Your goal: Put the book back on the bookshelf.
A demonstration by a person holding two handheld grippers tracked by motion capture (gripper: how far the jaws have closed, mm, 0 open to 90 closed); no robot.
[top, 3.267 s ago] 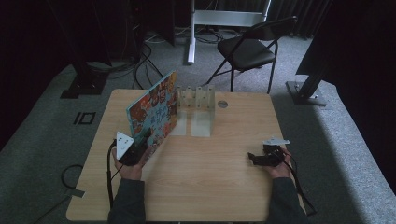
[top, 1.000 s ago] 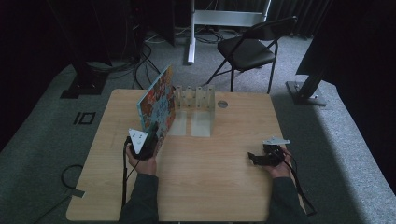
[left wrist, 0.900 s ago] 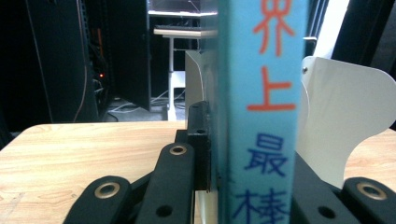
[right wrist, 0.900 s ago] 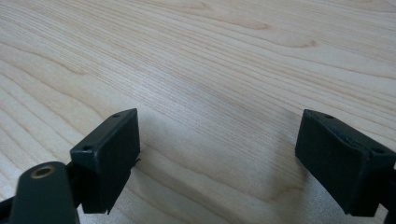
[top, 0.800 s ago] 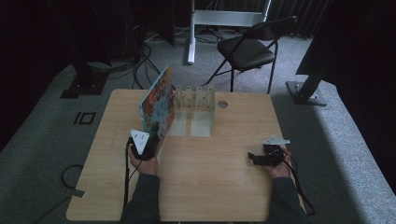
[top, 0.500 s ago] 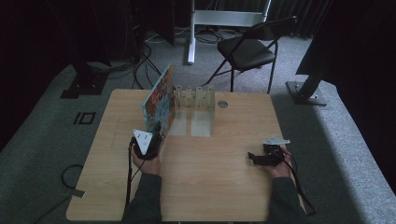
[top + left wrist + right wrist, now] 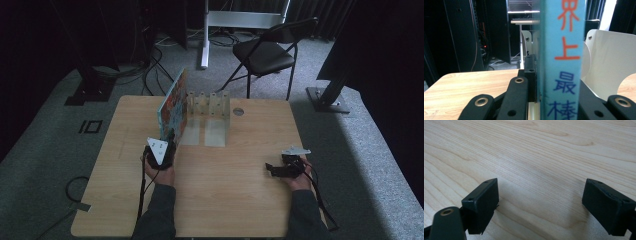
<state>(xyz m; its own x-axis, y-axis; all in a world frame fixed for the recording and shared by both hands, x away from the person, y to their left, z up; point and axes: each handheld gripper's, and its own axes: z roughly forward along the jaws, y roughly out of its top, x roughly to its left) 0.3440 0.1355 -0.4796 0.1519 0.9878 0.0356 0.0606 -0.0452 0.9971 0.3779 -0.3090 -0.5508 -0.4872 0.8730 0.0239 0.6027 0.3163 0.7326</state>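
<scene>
Clamped on the spine edge of a thin picture book, the left gripper holds it upright on the wooden table, near edge toward the person and far end beside a white slotted book rack at the table's far side. Seen from the left gripper view, the pale blue spine with red and blue characters stands vertical between the black jaws, which press on it from both sides, and the rack's white dividers rise just behind. Across the table, well apart from the book, the right gripper rests low over bare wood with its jaws spread wide and nothing between them, as the right gripper view makes plain. By its looks the book is light and fairly stiff for its thickness, a glossy hard cover that could slip in a loose pinch and would swing or lean if gripped far from its middle. A hold low on the spine, where both covers and the pages stack up, appears the soundest place, since the open page edge would splay and flex. Being tall and narrow on its base, it seems likely to topple once released unless a rack divider backs it. Nothing about it looks fragile, though corners could scuff against the metal.
</scene>
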